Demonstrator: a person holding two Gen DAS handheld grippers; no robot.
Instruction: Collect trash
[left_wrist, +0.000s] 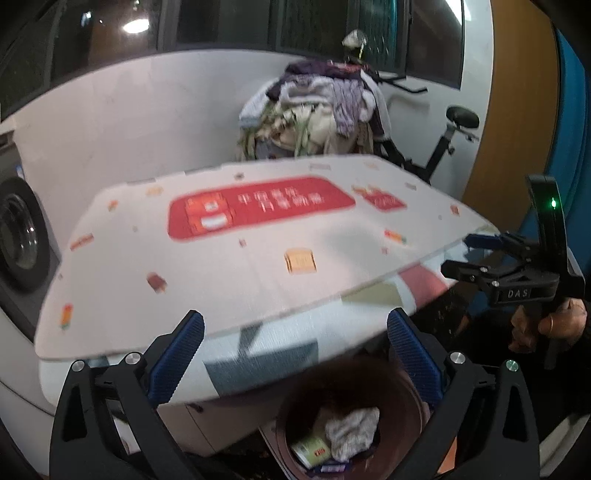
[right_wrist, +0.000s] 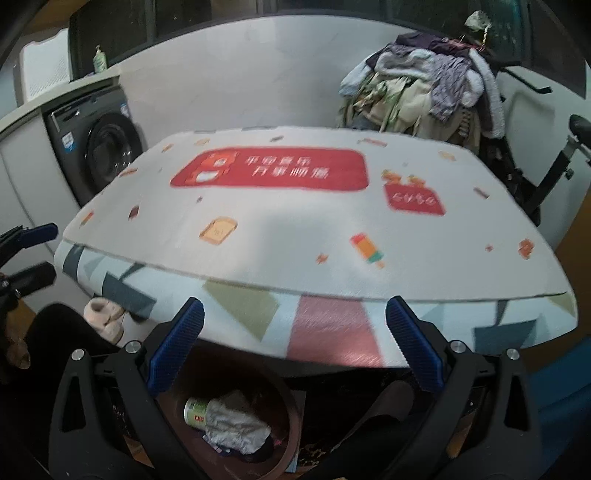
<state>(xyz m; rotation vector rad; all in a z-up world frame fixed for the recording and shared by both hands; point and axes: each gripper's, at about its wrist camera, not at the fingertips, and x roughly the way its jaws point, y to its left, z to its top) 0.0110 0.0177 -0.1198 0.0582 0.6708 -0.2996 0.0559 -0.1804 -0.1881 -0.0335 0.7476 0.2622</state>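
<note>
A brown trash bin (left_wrist: 406, 398) stands on the floor below the table's front edge. Inside it lie a crumpled white paper (left_wrist: 351, 432) and a green-and-white can (left_wrist: 310, 448). My left gripper (left_wrist: 295, 325) hovers above the bin, open, with nothing between its blue pads. In the right wrist view the same bin (right_wrist: 291, 417) holds the paper (right_wrist: 236, 424) and the can (right_wrist: 195, 408). My right gripper (right_wrist: 294, 314) is open and empty above it. The left gripper (right_wrist: 37, 251) shows at that view's left edge.
A white printed cardboard sheet (right_wrist: 295, 229) covers the table, over a patterned cloth (right_wrist: 332, 328). A washing machine (right_wrist: 99, 155) stands at the left, a clothes pile (right_wrist: 424, 85) and an exercise bike (left_wrist: 443, 147) behind. Pink slippers (right_wrist: 103, 317) lie on the floor. A hand (left_wrist: 554, 325) holds the right gripper (left_wrist: 476, 258).
</note>
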